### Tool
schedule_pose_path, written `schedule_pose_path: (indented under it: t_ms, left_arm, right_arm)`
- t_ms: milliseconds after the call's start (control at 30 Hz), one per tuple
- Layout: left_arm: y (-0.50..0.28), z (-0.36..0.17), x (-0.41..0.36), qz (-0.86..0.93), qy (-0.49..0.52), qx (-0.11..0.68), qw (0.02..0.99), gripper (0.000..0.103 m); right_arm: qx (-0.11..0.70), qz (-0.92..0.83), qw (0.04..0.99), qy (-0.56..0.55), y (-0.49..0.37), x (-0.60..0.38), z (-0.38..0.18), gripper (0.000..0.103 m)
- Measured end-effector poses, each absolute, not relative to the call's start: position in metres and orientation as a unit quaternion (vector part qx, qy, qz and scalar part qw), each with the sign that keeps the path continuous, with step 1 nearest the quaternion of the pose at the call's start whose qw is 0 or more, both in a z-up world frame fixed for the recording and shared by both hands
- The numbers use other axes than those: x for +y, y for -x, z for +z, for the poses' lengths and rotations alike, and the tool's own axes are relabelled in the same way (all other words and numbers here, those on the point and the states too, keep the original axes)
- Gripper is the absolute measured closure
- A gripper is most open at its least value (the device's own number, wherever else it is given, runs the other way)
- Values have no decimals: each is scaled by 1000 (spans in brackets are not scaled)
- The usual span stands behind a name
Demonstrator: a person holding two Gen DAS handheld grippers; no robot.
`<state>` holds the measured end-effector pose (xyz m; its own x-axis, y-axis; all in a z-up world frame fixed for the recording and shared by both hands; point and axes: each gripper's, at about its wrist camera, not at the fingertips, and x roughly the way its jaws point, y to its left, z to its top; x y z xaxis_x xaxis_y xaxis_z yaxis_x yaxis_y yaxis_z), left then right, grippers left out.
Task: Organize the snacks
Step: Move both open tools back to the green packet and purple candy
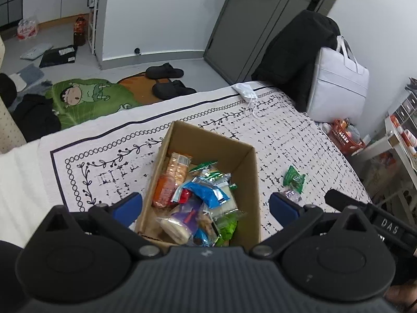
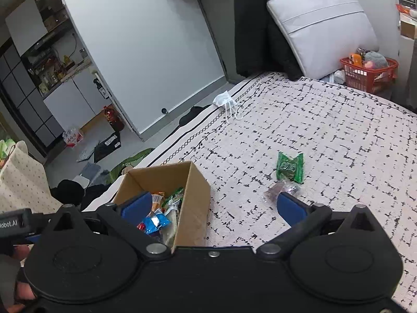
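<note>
Pretty much done I'd say: the cardboard box [image 1: 245, 161] at frame center is stuffed with snacks, both the left gripper [image 1: 206, 204] and right gripper [image 2: 212, 207] spread wide and empty, leaving just the green packet [image 2: 290, 167] and clear wrapper [image 2: 280, 190] lower right on the blanket.

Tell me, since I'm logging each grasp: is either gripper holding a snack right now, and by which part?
Nothing is held. The left gripper and right gripper both stand wide open with nothing between their pads, above the cardboard box.

Left tongs [image 1: 206, 203] spread wide, empty, above cardboard box [image 1: 250, 182] of snack packets; green packet [image 1: 294, 178] on bedspread [image 1: 299, 135] beside it
</note>
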<state>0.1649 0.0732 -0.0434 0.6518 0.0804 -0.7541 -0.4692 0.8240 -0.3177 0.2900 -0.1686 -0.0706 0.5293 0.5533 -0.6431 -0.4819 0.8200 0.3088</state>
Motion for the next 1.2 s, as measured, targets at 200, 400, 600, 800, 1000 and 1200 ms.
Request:
schedule_pose_path:
  t_ms: [200, 400, 600, 800, 1000, 1200]
  left_arm:
    - [-167, -36, 62, 151, 239, 390, 876, 0]
    - [-168, -30, 53, 146, 229, 392, 879, 0]
    - [-175, -26, 41, 128, 228, 391, 882, 0]
    - [-189, -27, 24, 122, 225, 389, 885, 0]
    - [-206, -28, 9, 103, 227, 376, 893, 0]
    - [-229, -34, -9, 81, 222, 373, 897, 2]
  right_arm:
    - [382, 286, 877, -59, -292, -189, -61, 0]
    - [372, 272, 885, -66, -295, -211, -52, 0]
    - [362, 275, 888, -62, -300, -235, -45, 0]
    - [361, 244, 897, -69, -310, -260, -47, 0]
    - [361, 216, 901, -103, -321, -282, -53, 0]
    - [367, 200, 900, -125, -330, -294, -62, 0]
